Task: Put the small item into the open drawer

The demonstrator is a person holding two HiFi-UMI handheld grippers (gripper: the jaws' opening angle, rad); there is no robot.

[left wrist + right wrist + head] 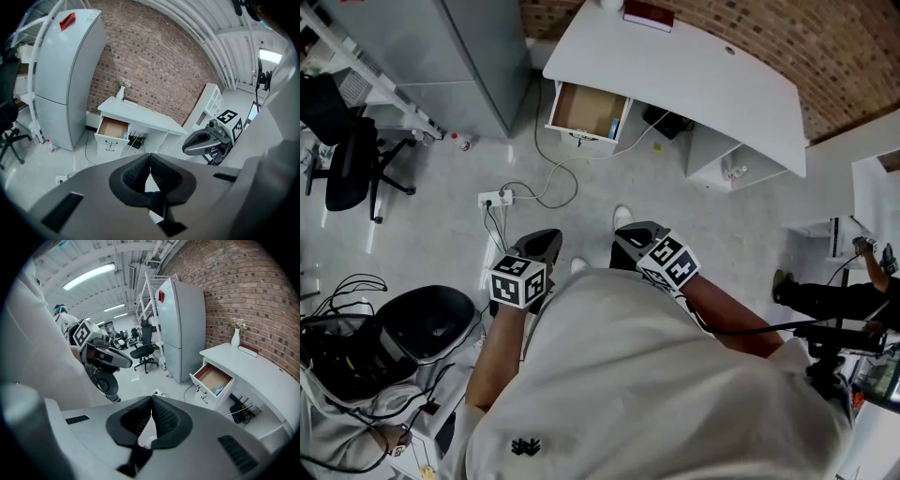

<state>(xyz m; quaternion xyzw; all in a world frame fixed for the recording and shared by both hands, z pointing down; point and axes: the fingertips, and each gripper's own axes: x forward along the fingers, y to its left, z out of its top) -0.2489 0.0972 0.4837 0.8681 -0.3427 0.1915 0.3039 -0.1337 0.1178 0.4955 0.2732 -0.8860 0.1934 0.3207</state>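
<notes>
Both grippers close to the body, drawer well ahead

The left gripper [150, 161] and right gripper [151, 404] each hold their jaws together. A pale scrap [146, 440] behind the right tips may be the small item or a shoe. The power strip [495, 198] and its cables could trip the walk to the open drawer [581, 108], and a loosely held item would drop.

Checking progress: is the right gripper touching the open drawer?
Apart. The head view shows bare floor between the right gripper and the drawer.
</notes>
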